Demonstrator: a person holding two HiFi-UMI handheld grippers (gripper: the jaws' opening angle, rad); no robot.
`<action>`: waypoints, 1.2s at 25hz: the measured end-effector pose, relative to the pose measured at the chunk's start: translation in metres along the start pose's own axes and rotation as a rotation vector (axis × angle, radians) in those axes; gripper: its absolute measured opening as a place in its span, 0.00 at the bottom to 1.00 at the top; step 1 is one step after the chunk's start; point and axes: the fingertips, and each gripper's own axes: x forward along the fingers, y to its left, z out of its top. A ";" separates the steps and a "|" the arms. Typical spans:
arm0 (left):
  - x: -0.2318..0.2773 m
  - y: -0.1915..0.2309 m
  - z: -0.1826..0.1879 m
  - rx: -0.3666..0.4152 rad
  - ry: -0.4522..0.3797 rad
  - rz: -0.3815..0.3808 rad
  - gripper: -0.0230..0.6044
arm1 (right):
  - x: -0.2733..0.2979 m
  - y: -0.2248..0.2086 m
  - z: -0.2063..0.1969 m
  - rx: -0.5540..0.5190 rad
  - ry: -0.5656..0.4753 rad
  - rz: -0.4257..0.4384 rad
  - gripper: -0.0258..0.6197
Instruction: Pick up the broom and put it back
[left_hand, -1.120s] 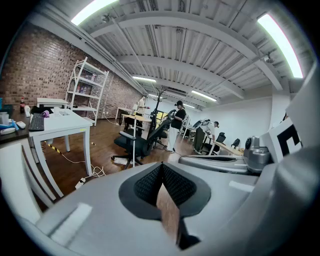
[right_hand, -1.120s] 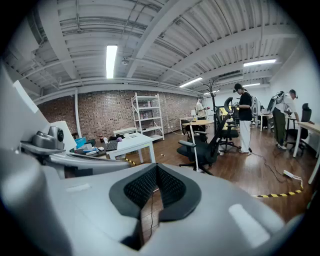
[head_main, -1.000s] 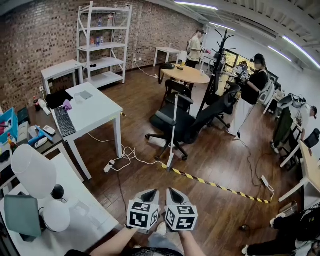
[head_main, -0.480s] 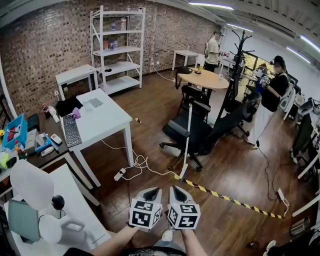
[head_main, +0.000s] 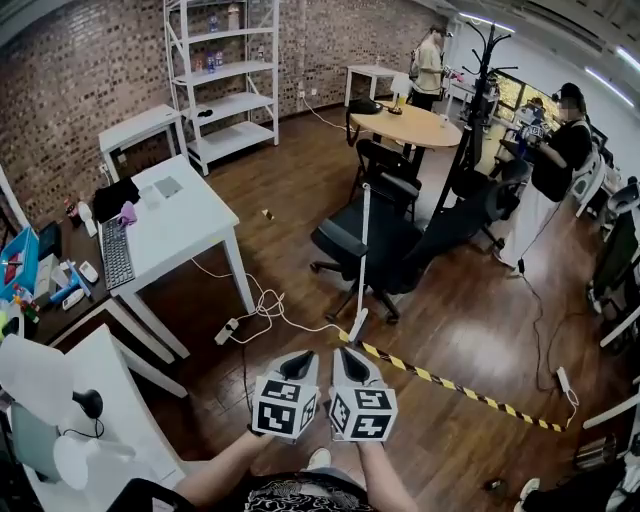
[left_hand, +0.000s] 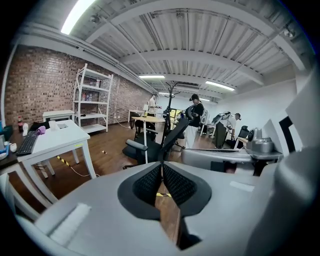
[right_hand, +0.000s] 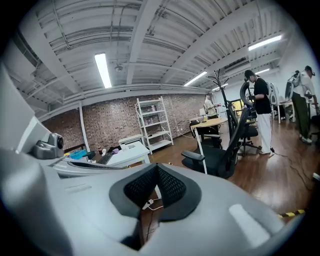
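The broom (head_main: 362, 250) leans on the black chair (head_main: 390, 262) in the centre of the frame. At the bottom, the left gripper (head_main: 303, 357) and the right gripper (head_main: 345, 354) have their fingers together, empty.

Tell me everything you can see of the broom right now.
The broom has a long, thin white handle and a small pale head, too small to show bristle detail. It stands almost upright, head down on the wooden floor beside the near end of the yellow-black striped tape. Its handle leans against the black office chair. Nothing holds it.
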 end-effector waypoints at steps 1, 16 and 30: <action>0.009 -0.006 0.003 0.004 0.007 -0.005 0.06 | 0.002 -0.008 0.002 0.006 -0.001 0.002 0.04; 0.095 -0.033 0.042 0.049 -0.015 -0.005 0.06 | 0.033 -0.095 0.026 0.031 -0.012 0.021 0.06; 0.195 0.000 0.098 0.051 -0.036 -0.080 0.06 | 0.130 -0.139 0.072 -0.009 -0.013 -0.021 0.08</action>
